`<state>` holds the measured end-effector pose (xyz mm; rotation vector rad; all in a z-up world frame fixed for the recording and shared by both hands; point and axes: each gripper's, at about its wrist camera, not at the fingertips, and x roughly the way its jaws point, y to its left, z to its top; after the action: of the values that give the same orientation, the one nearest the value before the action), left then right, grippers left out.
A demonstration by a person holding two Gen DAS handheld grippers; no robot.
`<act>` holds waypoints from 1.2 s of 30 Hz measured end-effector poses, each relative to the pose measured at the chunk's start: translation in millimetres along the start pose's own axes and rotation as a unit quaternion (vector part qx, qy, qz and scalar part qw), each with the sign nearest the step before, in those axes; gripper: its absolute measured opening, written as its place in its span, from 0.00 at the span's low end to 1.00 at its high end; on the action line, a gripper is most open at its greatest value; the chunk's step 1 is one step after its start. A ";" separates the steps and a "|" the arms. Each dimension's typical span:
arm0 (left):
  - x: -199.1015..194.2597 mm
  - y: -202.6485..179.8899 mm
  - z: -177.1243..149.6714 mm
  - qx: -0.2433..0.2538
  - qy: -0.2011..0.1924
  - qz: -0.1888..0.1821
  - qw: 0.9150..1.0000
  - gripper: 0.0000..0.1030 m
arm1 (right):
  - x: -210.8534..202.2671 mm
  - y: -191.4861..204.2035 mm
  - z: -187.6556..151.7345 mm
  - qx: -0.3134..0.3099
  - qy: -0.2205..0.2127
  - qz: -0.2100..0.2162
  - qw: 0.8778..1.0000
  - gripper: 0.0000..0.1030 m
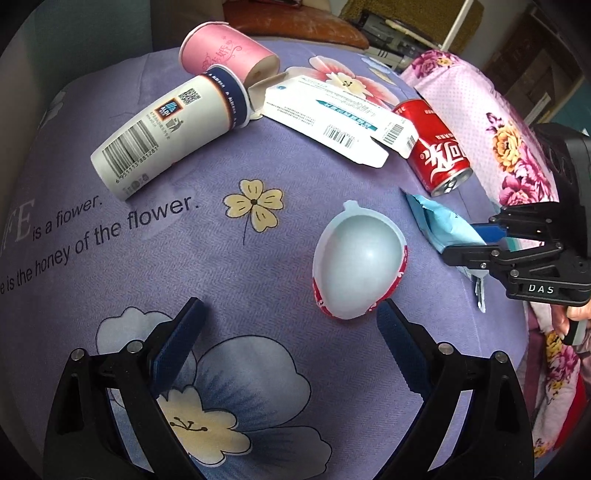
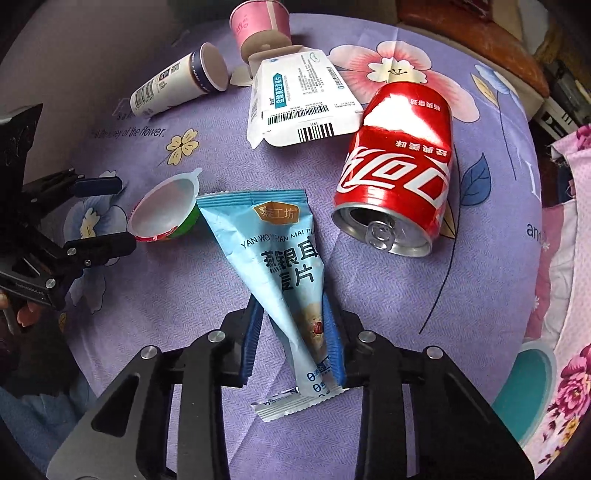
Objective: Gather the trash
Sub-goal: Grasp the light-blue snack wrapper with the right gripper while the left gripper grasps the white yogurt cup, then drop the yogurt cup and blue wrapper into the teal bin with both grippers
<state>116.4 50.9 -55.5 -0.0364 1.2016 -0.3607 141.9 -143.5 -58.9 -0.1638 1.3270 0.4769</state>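
Note:
Trash lies on a purple flowered cloth [image 1: 155, 258]. My left gripper [image 1: 290, 314] is open, just short of an empty jelly cup [image 1: 358, 262], which also shows in the right wrist view [image 2: 164, 214]. My right gripper [image 2: 293, 314] is shut on a light blue snack wrapper [image 2: 280, 258]; in the left wrist view it [image 1: 476, 240] pinches that wrapper [image 1: 443, 225]. A red cola can [image 2: 399, 166] lies on its side beyond it. A white paper cup [image 1: 166, 129], a pink paper cup [image 1: 225, 51] and a flattened white carton [image 1: 332, 114] lie farther back.
A pink flowered blanket [image 1: 509, 140] lies along the right edge of the cloth. A brown cushion [image 1: 295, 22] and cluttered shelves [image 1: 399, 29] stand behind. A teal object [image 2: 528, 391] shows at the lower right in the right wrist view.

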 end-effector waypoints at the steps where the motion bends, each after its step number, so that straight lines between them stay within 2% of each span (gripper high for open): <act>1: 1.6 -4.1 2.5 0.010 0.001 0.001 1.000 0.91 | -3.7 -1.8 -4.3 0.016 -0.008 0.006 1.000 0.26; 7: 16.1 -26.1 14.4 0.057 0.020 0.001 0.998 0.91 | -21.4 -15.5 -30.5 0.086 -0.045 0.024 0.995 0.26; 10: 22.3 -29.1 15.8 0.044 0.032 -0.018 0.998 0.91 | -23.0 -20.8 -38.9 0.103 -0.052 0.025 0.993 0.26; 13: 21.2 -29.0 16.8 0.017 0.026 -0.040 0.999 0.91 | -26.0 -24.2 -45.5 0.121 -0.059 0.029 0.990 0.26; 16: 23.4 -27.3 19.0 -0.012 0.017 -0.026 0.999 0.91 | -27.0 -30.6 -48.7 0.131 -0.070 0.028 0.989 0.26; 18: 23.6 -30.9 21.2 -0.010 0.010 -0.008 1.000 0.86 | -30.7 -31.8 -49.3 0.135 -0.079 0.028 0.987 0.26; 21: 22.6 -35.6 23.1 -0.004 0.005 0.010 1.000 0.67 | -33.9 -34.1 -50.5 0.141 -0.089 0.021 0.986 0.26; 22: 22.1 -37.7 23.6 -0.003 0.002 0.014 1.000 0.56 | -34.5 -35.0 -51.2 0.144 -0.091 0.020 0.985 0.26; 27: 18.0 -43.7 19.5 -0.011 -0.016 0.021 1.000 0.54 | -36.6 -35.8 -55.5 0.156 -0.102 0.025 0.982 0.26; 31: 10.7 -47.1 15.8 -0.024 -0.021 0.009 0.999 0.54 | -42.8 -36.7 -63.7 0.168 -0.113 0.033 0.979 0.26; 36: 2.4 -62.4 8.3 -0.010 -0.021 0.009 1.000 0.54 | -55.5 -42.0 -79.0 0.184 -0.131 0.033 0.974 0.26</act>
<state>108.8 -10.0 -41.0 -0.0501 1.1634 -0.3307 80.3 -224.4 -31.7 0.2450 1.1402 0.2877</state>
